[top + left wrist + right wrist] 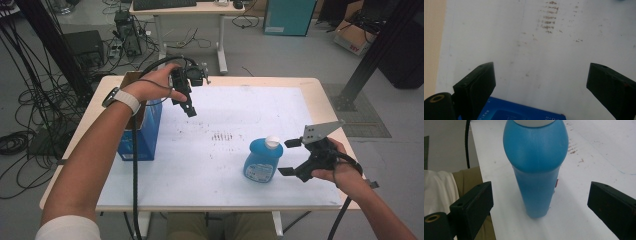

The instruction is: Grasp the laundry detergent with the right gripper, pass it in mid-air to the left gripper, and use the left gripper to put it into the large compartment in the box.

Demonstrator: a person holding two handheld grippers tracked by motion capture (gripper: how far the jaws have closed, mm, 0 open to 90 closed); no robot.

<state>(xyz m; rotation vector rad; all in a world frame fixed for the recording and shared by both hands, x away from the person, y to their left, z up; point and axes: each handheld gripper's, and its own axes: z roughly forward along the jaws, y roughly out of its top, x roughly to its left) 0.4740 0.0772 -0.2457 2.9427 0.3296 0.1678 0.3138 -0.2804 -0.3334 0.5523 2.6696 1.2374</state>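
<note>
While the blue bottle [263, 161] stands upright on the white worktop [240, 115], near its front edge and a little right of the middle, the right hand-held gripper [289, 156] is just beside it on the right. Its jaws point toward the bottle and are spread wide, and they do not touch it. From the right gripper view the bottle [536, 170] stands in the gap between the two jaws but farther ahead of them, with free space on both sides; its white cap is at the top.

The left hand-held gripper [186, 104] is held above the back left part of the worktop, well apart from the bottle. Its jaws are also wide open and have nothing between them. A blue box [145, 132] stands on the left side of the worktop, just below this gripper; in the left gripper view its top edge [524, 112] is seen low between the jaws.
</note>
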